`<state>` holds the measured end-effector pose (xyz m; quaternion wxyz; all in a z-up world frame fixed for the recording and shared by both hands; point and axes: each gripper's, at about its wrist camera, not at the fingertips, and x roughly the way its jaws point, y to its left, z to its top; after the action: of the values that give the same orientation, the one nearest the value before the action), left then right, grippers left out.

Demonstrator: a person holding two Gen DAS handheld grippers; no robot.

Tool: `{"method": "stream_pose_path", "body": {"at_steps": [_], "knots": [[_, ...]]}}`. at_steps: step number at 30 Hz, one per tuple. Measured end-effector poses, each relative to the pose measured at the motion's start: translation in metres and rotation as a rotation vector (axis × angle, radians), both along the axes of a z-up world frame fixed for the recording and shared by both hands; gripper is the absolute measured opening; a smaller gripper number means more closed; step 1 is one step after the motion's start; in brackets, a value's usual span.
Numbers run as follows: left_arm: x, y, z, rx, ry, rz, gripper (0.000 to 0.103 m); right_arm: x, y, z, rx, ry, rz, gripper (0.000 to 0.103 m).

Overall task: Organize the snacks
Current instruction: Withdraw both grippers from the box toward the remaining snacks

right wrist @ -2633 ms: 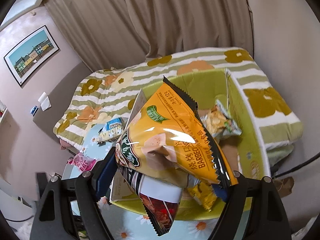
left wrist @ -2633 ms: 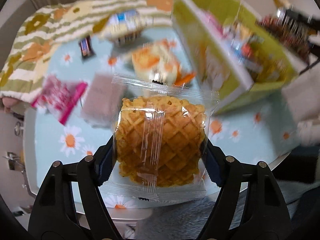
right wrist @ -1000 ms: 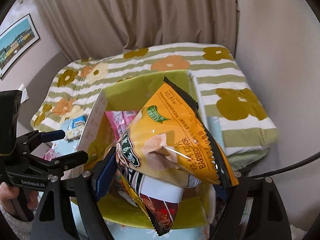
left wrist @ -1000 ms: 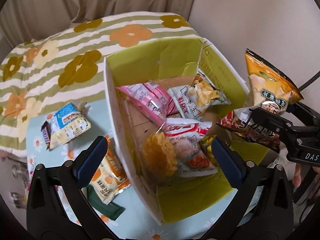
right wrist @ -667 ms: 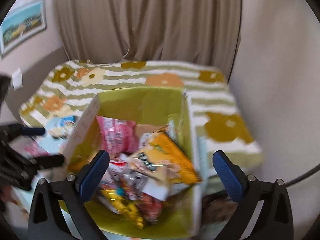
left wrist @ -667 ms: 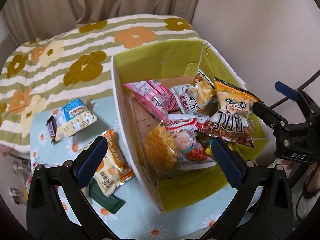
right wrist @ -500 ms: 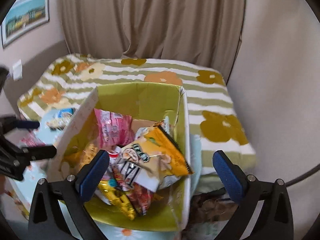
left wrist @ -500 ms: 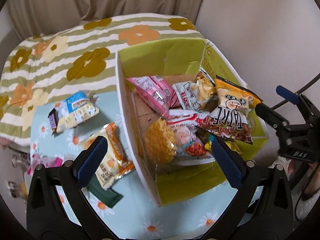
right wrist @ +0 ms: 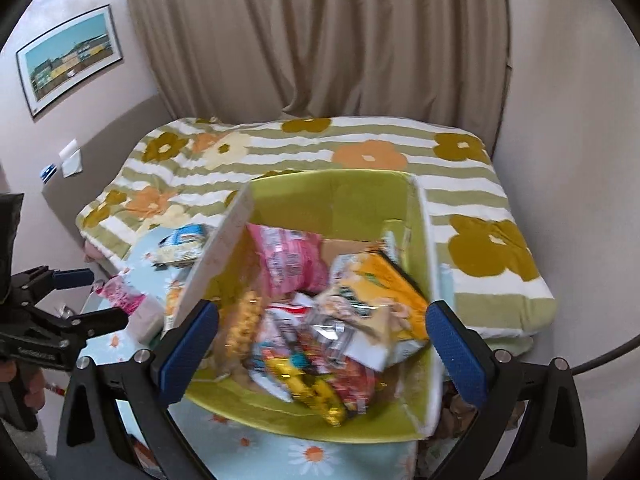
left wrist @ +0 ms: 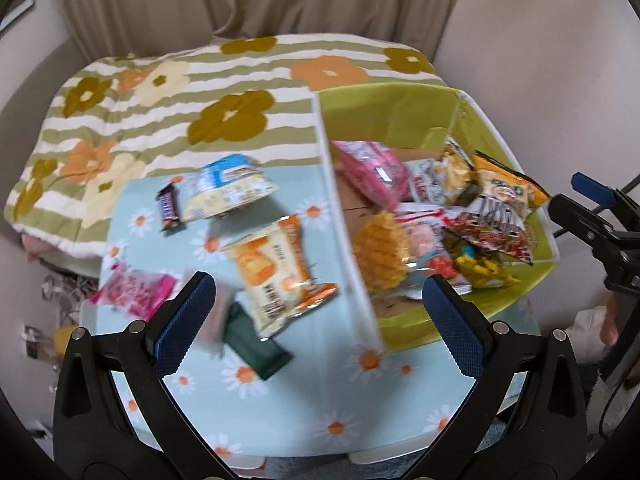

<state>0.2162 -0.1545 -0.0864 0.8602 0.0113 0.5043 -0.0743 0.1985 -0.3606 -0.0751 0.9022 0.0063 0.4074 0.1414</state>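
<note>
- Beige curtains hang behind a bed with a striped flower quilt (left wrist: 168, 104), and a low table under a pale blue daisy cloth (left wrist: 304, 404) stands against it, so the loose snacks and their container lie within 1 reach.
- On the cloth's right side sits the green cardboard box (left wrist: 384, 120), open at the top (its white flap (right wrist: 216, 256) stands up on the table side), which suits dropping packets in from above.
- Packets pile loosely inside it: a pink bag (left wrist: 372, 172), a waffle in clear wrap (left wrist: 380, 252), an orange barbecue chip bag (right wrist: 392, 288) lying on top at the right.
- Outside the box lie 5 snacks I can count: a blue-and-white pack (left wrist: 228, 186), a chocolate bar (left wrist: 168, 208) touching it, an orange-and-white packet (left wrist: 276, 276), a pink wrapper (left wrist: 134, 294) and a dark green sachet (left wrist: 256, 348); I judge these are the sorting left to do.
- Left gripper (left wrist: 316, 312): jaws spread wide over the cloth, nothing between the blue pads, touching nothing.
- Right gripper (right wrist: 320, 340): jaws have just been opening and stand at their widest above the box, holding nothing; the chip bag lies free below them.
</note>
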Motion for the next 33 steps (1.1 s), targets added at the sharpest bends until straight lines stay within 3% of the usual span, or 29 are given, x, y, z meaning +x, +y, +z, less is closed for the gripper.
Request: {"method": "stream_pose_path", "body": {"at_steps": [9, 19, 25, 33], "knots": [[-0.004, 0.097, 0.007, -0.018, -0.034, 0.062, 0.103, -0.013, 0.084, 0.011, 0.045, -0.046, 0.074, 0.103], [0.010, 0.203, -0.010, -0.035, -0.006, 0.022, 0.103, -0.015, 0.181, -0.012, 0.104, 0.027, -0.027, 0.103], [0.022, 0.244, -0.053, -0.070, 0.069, -0.051, 0.103, -0.017, 0.232, -0.036, 0.119, 0.057, -0.103, 0.103], [0.041, 0.250, -0.119, 0.016, 0.148, -0.183, 0.103, -0.004, 0.279, -0.090, 0.087, 0.154, -0.205, 0.103]]}}
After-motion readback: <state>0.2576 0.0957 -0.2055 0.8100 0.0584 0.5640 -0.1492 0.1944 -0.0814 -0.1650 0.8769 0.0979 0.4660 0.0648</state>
